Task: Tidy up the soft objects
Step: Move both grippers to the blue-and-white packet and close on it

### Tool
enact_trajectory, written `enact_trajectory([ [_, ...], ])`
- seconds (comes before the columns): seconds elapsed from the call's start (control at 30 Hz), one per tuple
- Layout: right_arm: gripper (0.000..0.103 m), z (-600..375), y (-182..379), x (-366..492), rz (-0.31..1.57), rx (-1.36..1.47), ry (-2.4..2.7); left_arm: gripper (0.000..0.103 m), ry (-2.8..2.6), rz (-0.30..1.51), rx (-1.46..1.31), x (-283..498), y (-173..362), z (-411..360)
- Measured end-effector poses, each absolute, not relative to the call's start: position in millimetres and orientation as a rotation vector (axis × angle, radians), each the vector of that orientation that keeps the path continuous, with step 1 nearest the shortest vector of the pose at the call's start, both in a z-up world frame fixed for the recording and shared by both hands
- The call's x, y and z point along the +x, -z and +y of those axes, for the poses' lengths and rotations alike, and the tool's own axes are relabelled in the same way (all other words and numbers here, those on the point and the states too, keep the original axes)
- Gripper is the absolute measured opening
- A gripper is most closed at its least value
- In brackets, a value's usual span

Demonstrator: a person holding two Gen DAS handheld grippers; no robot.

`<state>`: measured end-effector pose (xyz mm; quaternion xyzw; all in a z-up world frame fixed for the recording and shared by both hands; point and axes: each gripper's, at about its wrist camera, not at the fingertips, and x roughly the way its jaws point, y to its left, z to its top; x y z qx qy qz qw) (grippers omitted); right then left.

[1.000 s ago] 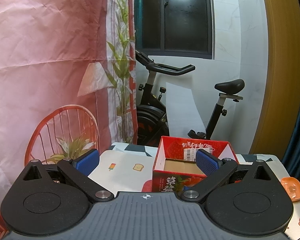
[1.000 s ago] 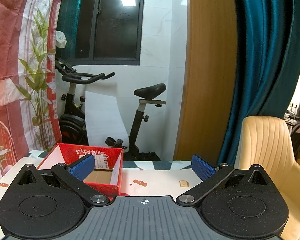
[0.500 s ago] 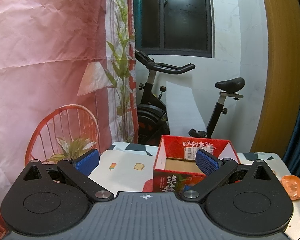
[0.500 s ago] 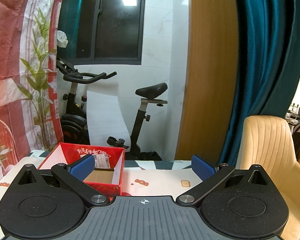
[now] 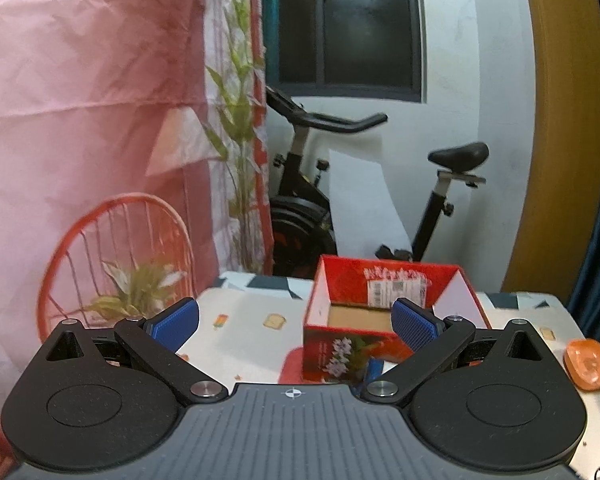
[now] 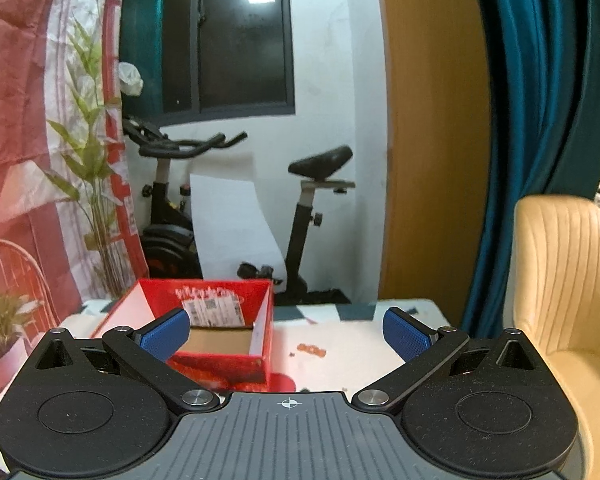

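Red cardboard box (image 5: 384, 316) sits open-topped mid-table (presumably the drop spot), while left gripper (image 5: 294, 318) and right gripper (image 6: 286, 330) hover spread wide, holding nothing.

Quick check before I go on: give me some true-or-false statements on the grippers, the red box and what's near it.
1. Both grippers are open and hold nothing: left gripper, right gripper. True.
2. The red box is full of soft toys. False: only its cardboard floor shows.
3. An orange object lies to the right of the box. True.
4. The box is closed with a lid. False: its top is open.
5. The beige chair stands left of the table. False: right.
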<state>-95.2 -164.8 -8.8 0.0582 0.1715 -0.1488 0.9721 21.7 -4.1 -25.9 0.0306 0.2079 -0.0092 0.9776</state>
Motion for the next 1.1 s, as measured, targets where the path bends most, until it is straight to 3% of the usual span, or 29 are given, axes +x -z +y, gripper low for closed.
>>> enact_trajectory([
  [0.67, 0.103, -171, 168, -2, 0.567, 0.265, 0.210, 0.103, 0.059, 0.738, 0.136, 118, 160, -3],
  [1.0, 0.103, -147, 204, 32, 0.659, 0.129, 0.163, 0.103, 0.093, 0.804, 0.151, 151, 189, -8],
  [1.1, 0.098, -143, 209, 40, 0.685, 0.137, 0.137, 0.103, 0.097, 0.808, 0.216, 154, 193, -14],
])
